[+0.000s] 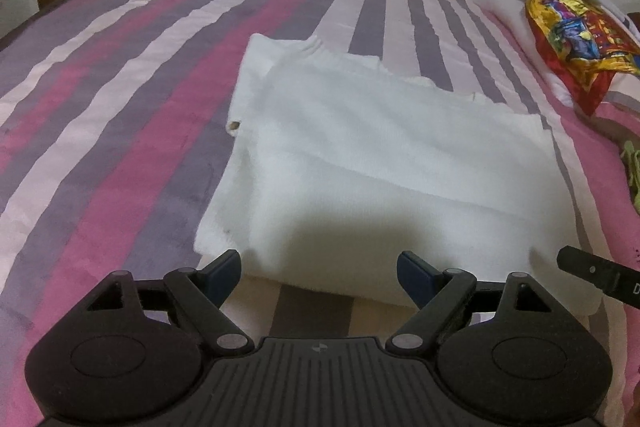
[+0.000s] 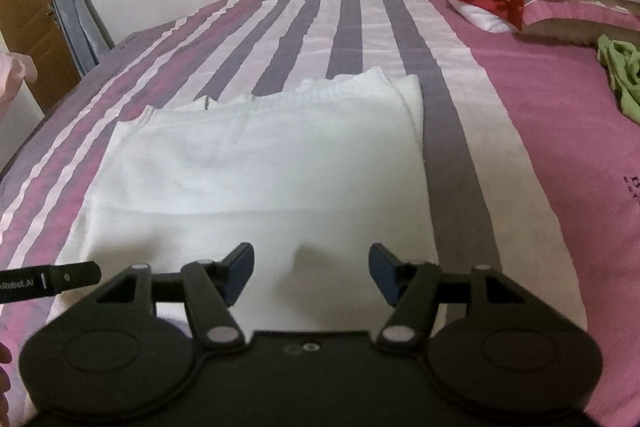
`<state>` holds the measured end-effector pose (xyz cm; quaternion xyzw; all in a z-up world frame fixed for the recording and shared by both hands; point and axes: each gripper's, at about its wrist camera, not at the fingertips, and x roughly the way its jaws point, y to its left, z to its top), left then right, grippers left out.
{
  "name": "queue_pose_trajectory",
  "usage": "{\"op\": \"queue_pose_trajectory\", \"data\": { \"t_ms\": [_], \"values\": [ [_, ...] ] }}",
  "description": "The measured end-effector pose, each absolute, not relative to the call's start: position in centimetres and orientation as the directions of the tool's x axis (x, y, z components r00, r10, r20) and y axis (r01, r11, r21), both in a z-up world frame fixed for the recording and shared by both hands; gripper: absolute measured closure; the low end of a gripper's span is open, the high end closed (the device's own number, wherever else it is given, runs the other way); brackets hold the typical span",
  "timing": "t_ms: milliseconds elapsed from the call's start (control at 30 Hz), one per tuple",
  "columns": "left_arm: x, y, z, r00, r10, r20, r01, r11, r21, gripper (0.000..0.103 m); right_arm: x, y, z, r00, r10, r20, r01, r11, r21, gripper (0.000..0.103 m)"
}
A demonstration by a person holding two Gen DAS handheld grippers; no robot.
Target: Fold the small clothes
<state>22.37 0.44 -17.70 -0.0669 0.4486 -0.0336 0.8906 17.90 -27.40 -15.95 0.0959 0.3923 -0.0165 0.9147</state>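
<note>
the folded white knitted garment [image 1: 360, 163] lay on the pink-and-purple striped bed [image 1: 120, 107], just beyond both tools; the left tool [image 1: 320, 269] and right tool [image 2: 311, 267] hung spread apart, holding nothing.

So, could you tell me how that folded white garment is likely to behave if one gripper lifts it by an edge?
The white garment looks soft and layered, so it would probably droop and unfold. It seems light, and may slide over the striped bedsheet if pushed.
</note>
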Motion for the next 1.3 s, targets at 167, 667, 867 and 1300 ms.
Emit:
{"op": "queue_pose_trajectory", "data": {
  "t_ms": [167,667,867,1300],
  "values": [
    [21.7,1.0,-17.9,0.579,-0.125,-0.806,-0.019,0.986,-0.166,0.018,17.6,-26.8,-15.8,0.694,0.057,-0.718,0.095,0.981,0.170,0.040],
    [20.8,1.2,-19.8,0.573,-0.068,-0.816,-0.091,0.985,-0.146,0.018,17.5,-25.5,-16.7,0.680,0.078,-0.729,0.075,0.982,0.175,0.039],
    [21.0,0.8,-19.5,0.573,-0.050,-0.818,-0.080,0.990,-0.117,0.018,17.5,-25.3,-16.9,0.675,0.080,-0.734,0.074,0.982,0.175,0.039],
    [21.7,1.9,-20.7,0.556,-0.073,-0.828,-0.156,0.969,-0.191,0.018,18.8,-24.2,-17.7,0.666,0.089,-0.741,0.055,0.984,0.168,0.039]
  ]
}}
